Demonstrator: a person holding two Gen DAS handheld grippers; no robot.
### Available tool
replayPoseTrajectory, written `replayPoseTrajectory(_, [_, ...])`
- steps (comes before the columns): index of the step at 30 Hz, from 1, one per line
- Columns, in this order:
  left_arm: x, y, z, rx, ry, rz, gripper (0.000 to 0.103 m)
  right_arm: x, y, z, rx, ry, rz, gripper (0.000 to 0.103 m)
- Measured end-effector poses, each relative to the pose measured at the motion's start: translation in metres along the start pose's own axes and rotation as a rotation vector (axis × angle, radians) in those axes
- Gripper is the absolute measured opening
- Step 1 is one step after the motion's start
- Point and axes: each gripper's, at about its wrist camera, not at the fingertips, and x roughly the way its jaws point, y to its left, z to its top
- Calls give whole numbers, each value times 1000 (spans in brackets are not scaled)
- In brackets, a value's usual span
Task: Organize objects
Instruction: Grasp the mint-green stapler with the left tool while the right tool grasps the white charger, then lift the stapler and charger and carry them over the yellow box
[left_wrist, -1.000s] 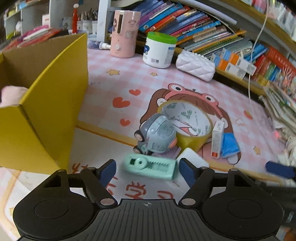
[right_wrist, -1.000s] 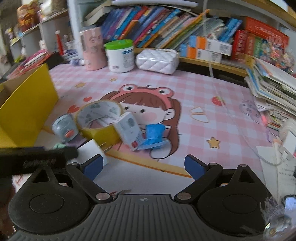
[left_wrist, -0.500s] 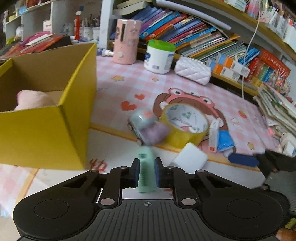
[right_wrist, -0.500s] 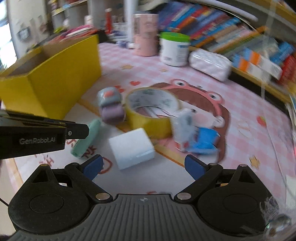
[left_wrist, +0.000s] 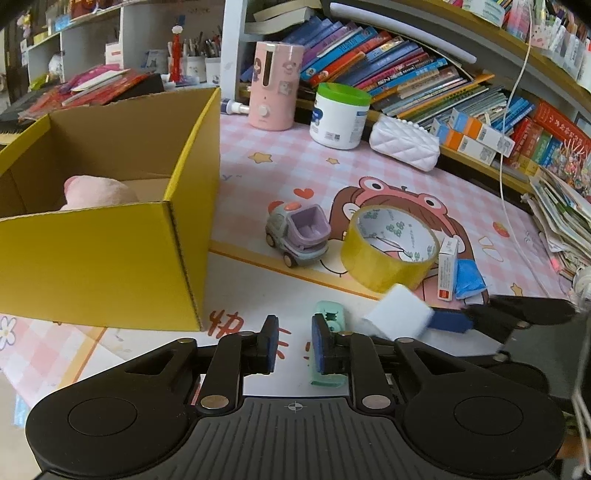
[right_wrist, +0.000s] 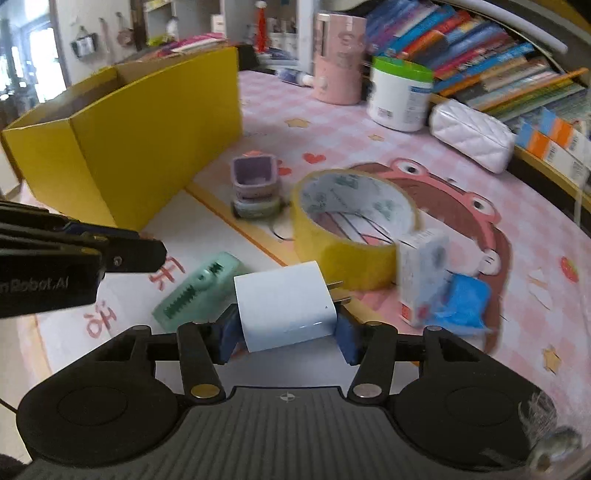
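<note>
Right wrist view showed the right claw clamped on the white charger, a pad against each side and the metal prongs pointing to the far right; its jaws had just been closing around it. The charger sat at the near edge of the desk, just in front of the yellow tape roll. Left of it the mint correction tape lay flat on the desk, apart from the left claw's tip above it. In the left wrist view the left claw was drawn nearly closed with nothing between its pads, the correction tape lying just outside its right finger. A toy truck stood left of the roll, and a small carton and a blue packet lay right of it. The yellow box at far left held a pink plush.
</note>
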Motion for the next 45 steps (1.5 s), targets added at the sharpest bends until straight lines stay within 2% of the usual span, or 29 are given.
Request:
replayPoseTrajectory(2, [3,-3,0,8,1,3,42,-9,-4,-4,23,10,-45,50])
replayPoseTrajectory(3, [6,-6,0,12,4,9,60,-15,-8,-7,35,10,-71,50])
replayPoseTrajectory(4, [8,-8,-1,17,3,17,68,-21,-11,-8,49,5,-90,50])
replayPoseTrajectory(6, [14,-14,-2,41,5,14,68,-35,-18,-11,83,-16,-121,50])
replayPoseTrajectory(9, [27,-26,-3,100,38,14,67,-52,-30,-13,131,-47,-148,50])
replayPoseTrajectory(11, [35,-31,-5,124,63,35,62,-60,-36,-12,170,-58,-152,50])
replayPoseTrajectory(13, [39,-34,-7,142,66,53,42,-69,-41,-13,224,-66,-149,50])
replayPoseTrajectory(14, [39,-35,-8,161,62,57,39,-71,-43,-13,246,-69,-146,50])
replayPoseTrajectory(16, [38,-35,-7,162,60,44,23,-76,-45,-13,281,-75,-147,50])
replayPoseTrajectory(20, [32,-31,-5,125,64,15,22,-81,-44,-12,312,-97,-163,50])
replayPoseTrajectory(25, [5,-29,2,99,-28,-45,22,-80,-41,-13,330,-93,-201,50])
replayPoseTrajectory(32, [-34,-13,11,41,-126,-108,23,-76,-22,-9,341,-54,-192,50])
replayPoseTrajectory(38, [-59,18,5,-8,-158,-132,23,-87,20,0,297,-87,-174,50])
replayPoseTrajectory(45, [-88,65,-15,-39,-154,-125,23,-87,81,-3,259,-53,-152,50])
